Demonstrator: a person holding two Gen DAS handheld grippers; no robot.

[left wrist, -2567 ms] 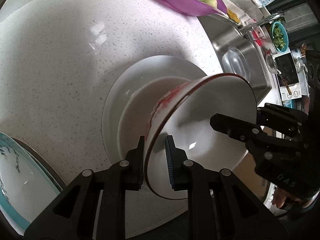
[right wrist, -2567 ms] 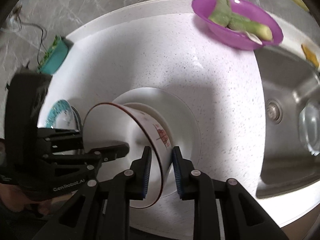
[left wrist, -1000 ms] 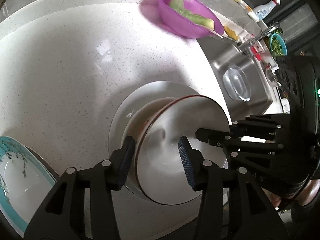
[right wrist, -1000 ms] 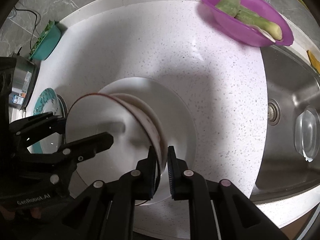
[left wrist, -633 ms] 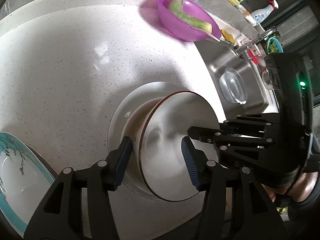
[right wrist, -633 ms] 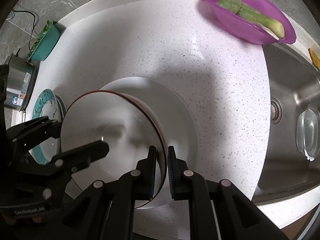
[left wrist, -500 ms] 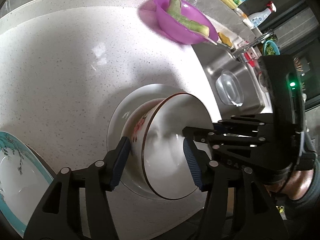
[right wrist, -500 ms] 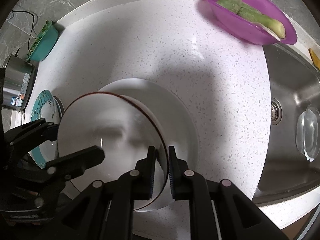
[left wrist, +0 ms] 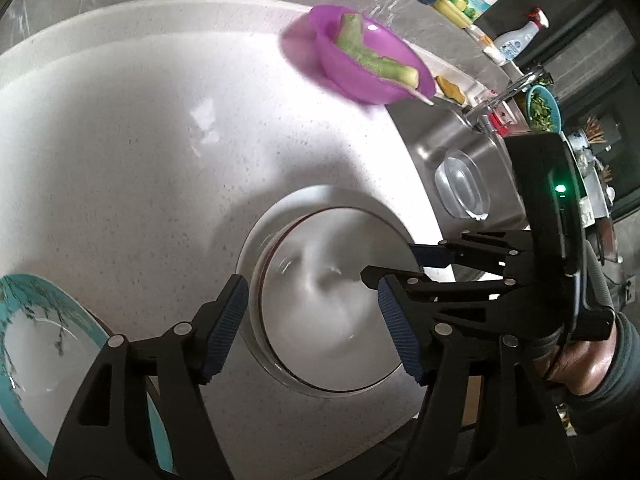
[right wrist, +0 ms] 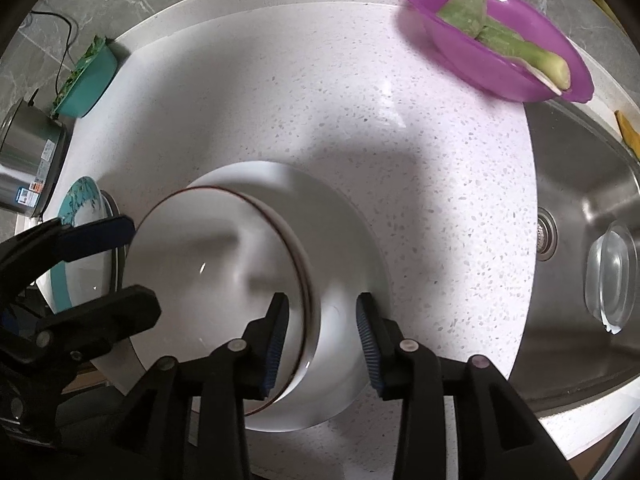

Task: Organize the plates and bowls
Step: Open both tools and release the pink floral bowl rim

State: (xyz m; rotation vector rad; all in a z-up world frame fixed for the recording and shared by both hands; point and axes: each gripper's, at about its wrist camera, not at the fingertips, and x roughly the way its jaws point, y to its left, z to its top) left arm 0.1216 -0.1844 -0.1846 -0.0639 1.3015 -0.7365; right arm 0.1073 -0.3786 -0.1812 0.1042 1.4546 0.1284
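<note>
right wrist view puts the white ceramic bowl with the thin dark red rim (right wrist: pixel 224 272) just ahead of your right gripper (right wrist: pixel 320 324), at about eleven o'clock from its tips, and the bowl sits inside the wide white plate (right wrist: pixel 352 240) on the speckled white stone counter (right wrist: pixel 280 100). your right gripper's jaws stand apart, straddling the bowl's near rim without clamping it; the rim arc passes between the pads, so its edge runs roughly along your twelve-to-six line. in the left wrist view your left gripper (left wrist: pixel 320 320) is spread wide as well, holding nothing, with the same bowl (left wrist: pixel 328 304) straight ahead at twelve o'clock and filling the gap between its pads. both tools are about equally close, on opposite sides of the bowl. the teal-rimmed plate with a branch pattern (left wrist: pixel 32 344) lies at about nine o'clock of the left gripper, well nearer that hand than your right one, so judging from the layout, the left is better placed for it. the purple plastic bowl of green vegetable pieces (right wrist: pixel 496 36) sits far off at one o'clock.
</note>
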